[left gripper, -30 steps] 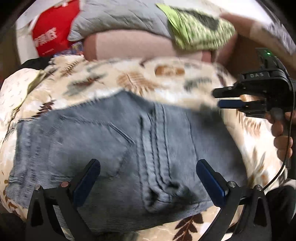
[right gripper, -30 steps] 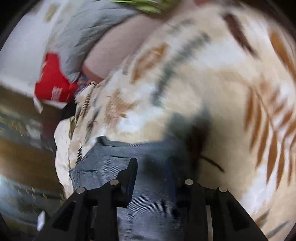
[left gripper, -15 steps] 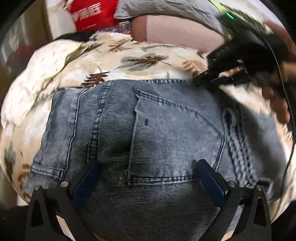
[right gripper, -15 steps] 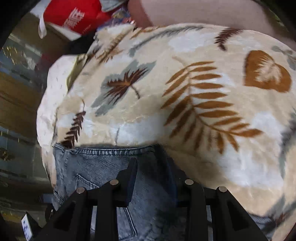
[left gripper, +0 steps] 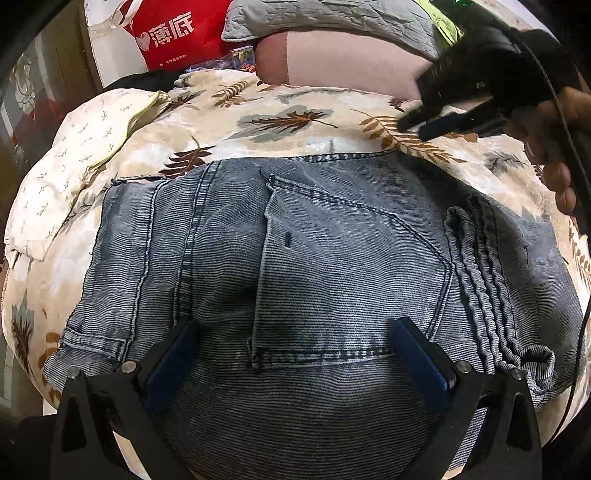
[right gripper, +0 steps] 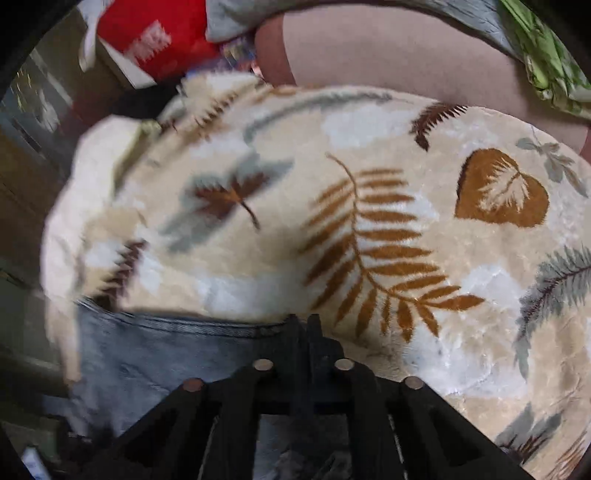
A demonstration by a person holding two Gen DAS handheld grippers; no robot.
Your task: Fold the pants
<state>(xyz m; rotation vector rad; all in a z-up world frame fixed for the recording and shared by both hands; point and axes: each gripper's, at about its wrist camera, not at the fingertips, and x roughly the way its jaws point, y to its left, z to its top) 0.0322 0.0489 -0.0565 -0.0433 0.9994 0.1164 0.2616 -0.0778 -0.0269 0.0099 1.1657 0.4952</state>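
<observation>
Grey-blue jeans (left gripper: 303, 266) lie folded on a cream blanket with a leaf print (left gripper: 280, 122), back pocket up. My left gripper (left gripper: 295, 354) is open and empty, its blue pads spread wide just above the denim near the pocket's bottom seam. My right gripper (right gripper: 303, 325) is shut, its tips over the far top edge of the jeans (right gripper: 166, 350); nothing shows between them. In the left wrist view the right gripper (left gripper: 417, 125) hovers over the blanket just beyond that edge, held by a hand.
A pink cushion (left gripper: 343, 59), a grey quilted pillow (left gripper: 325, 18) and a red bag (left gripper: 170, 33) lie behind the blanket. A green patterned cloth (right gripper: 546, 62) sits at the far right. The bed's left edge drops to dark furniture (right gripper: 22, 122).
My right gripper has closed its jaws and pulled back off the jeans' top edge. My left gripper has drawn slightly back over the denim, still open.
</observation>
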